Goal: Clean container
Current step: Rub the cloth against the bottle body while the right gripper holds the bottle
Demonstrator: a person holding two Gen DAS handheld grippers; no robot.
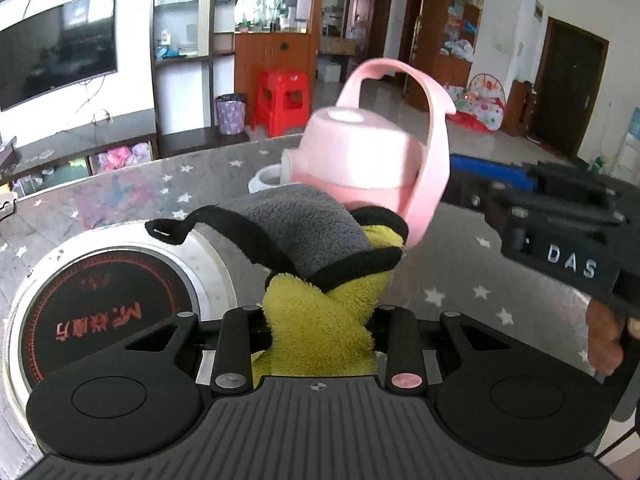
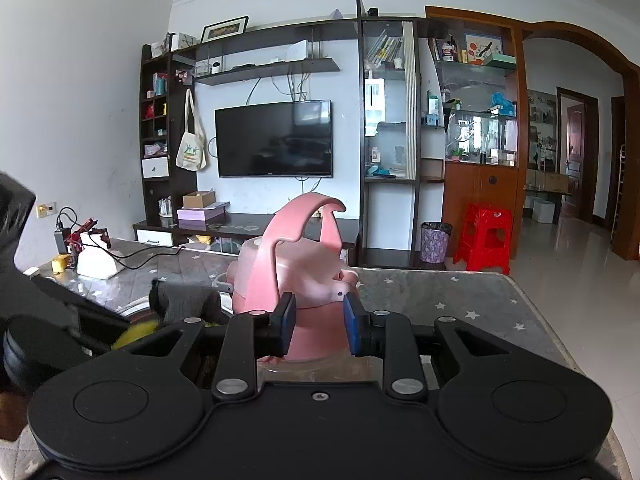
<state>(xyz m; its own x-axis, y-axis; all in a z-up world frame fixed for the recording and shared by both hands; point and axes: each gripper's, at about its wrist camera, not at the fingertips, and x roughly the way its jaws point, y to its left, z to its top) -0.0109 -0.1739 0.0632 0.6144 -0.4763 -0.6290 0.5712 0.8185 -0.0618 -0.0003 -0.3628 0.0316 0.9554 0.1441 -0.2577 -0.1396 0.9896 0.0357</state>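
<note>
A pink container (image 1: pixel 360 152) with a white lid and a curved pink handle is held above the table. My right gripper (image 2: pixel 318 322) is shut on its pink body (image 2: pixel 312 280), blue pads on both sides. My left gripper (image 1: pixel 320 320) is shut on a cleaning cloth (image 1: pixel 312 248), yellow-green on one side and grey with black trim on the other. The cloth's grey end lies against the container's lower side. In the right wrist view the cloth (image 2: pixel 180 304) shows at the left of the container. The right gripper's black body (image 1: pixel 560 232) shows at the right in the left wrist view.
A round induction hob (image 1: pixel 100 304) with red markings is set into the star-patterned table (image 1: pixel 460 280). A white bowl-like thing (image 1: pixel 268 176) sits behind the cloth. A white device with cables (image 2: pixel 96 264) stands at the table's far left. A red stool (image 2: pixel 486 236) stands on the floor beyond.
</note>
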